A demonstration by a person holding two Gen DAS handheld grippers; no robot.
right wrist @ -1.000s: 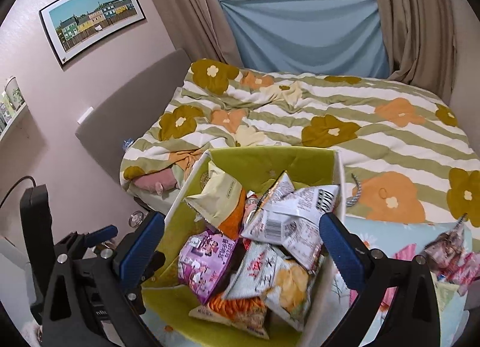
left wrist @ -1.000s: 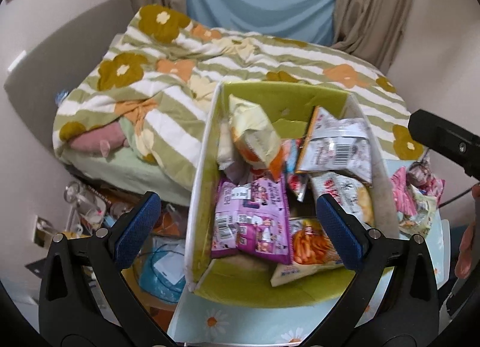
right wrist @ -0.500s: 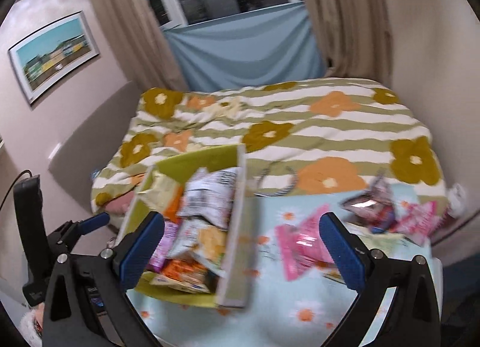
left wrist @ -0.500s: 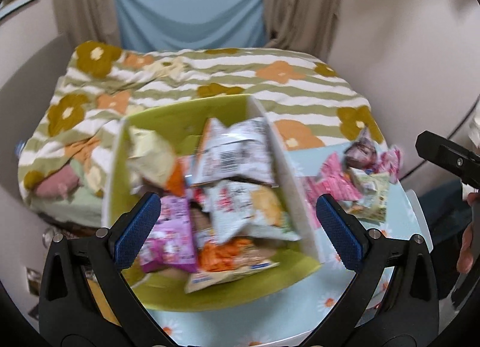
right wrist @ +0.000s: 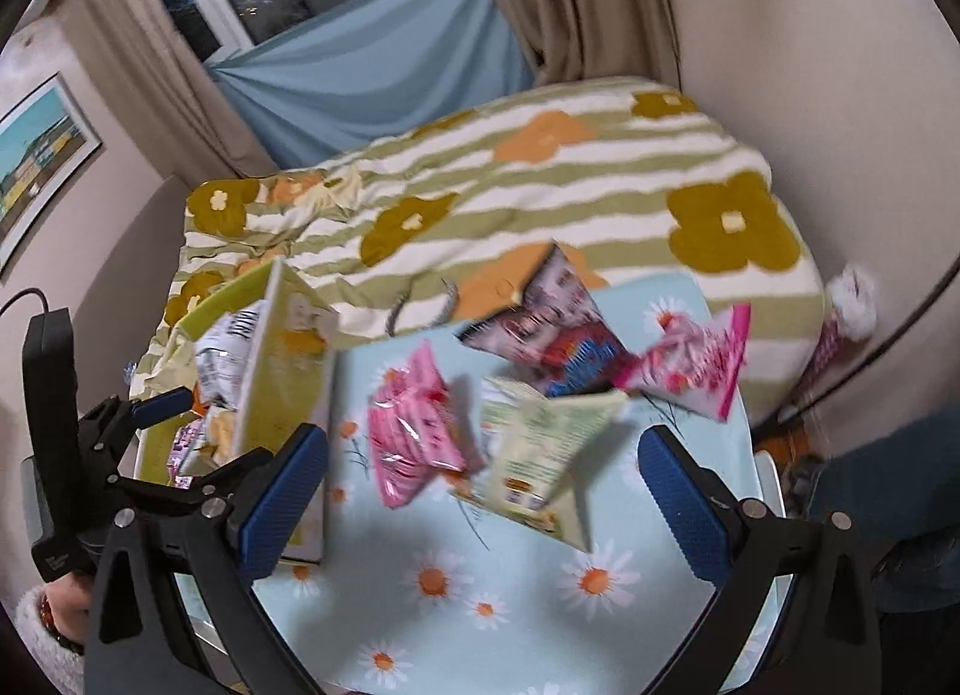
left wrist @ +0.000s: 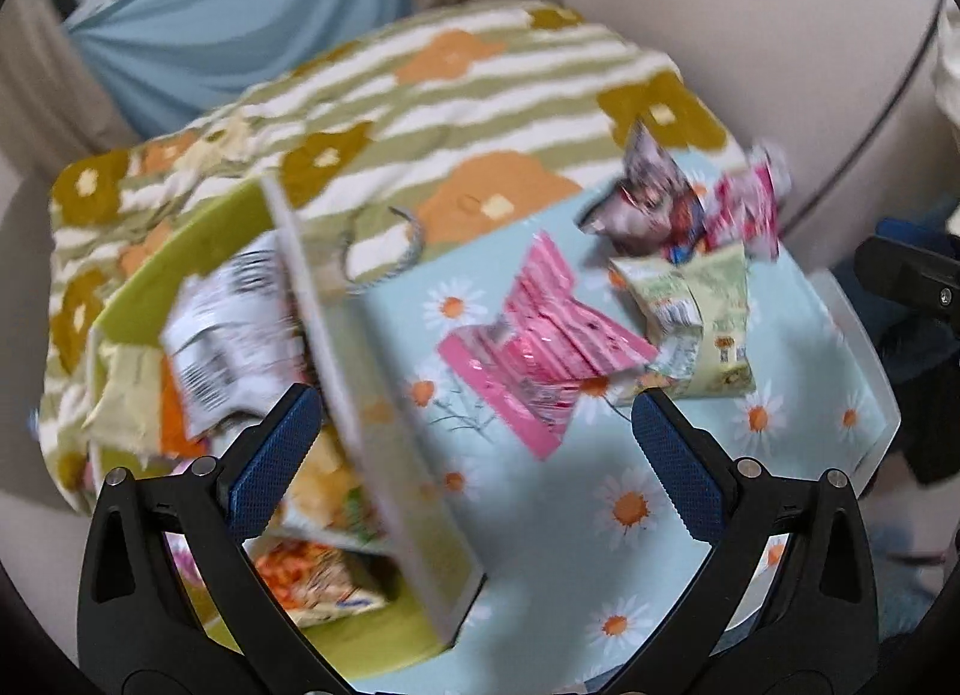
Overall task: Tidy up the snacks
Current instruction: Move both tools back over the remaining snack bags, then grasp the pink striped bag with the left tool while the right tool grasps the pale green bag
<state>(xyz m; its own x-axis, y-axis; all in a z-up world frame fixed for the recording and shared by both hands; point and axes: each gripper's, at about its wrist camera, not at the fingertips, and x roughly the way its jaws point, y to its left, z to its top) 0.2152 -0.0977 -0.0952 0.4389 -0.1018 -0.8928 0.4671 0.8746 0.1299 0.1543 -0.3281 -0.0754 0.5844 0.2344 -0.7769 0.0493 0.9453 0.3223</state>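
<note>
A green box [left wrist: 198, 227] full of snack packets stands at the table's left end; a white barcoded packet [left wrist: 228, 329] lies on top. To its right, loose on the daisy cloth, lie a pink packet [left wrist: 540, 335], a pale green packet [left wrist: 696, 323], a dark shiny packet [left wrist: 654, 203] and a pink-red packet [left wrist: 744, 203]. My left gripper [left wrist: 471, 425] is open above the box's right wall and holds nothing. My right gripper [right wrist: 480, 455] is open over the pink packet [right wrist: 414, 431] and the green packet [right wrist: 540, 443], empty. The image is motion-blurred.
The table with the daisy cloth [right wrist: 510, 587] butts against a bed with a flower-striped quilt [right wrist: 540, 173]. A grey cord [left wrist: 384, 251] lies on the quilt beside the box. A hand [right wrist: 48, 623] holds the left tool. Walls close in on the right.
Both views have swung right, from looking down into the box to the loose packets on the cloth. Both grippers have stayed open and empty.
</note>
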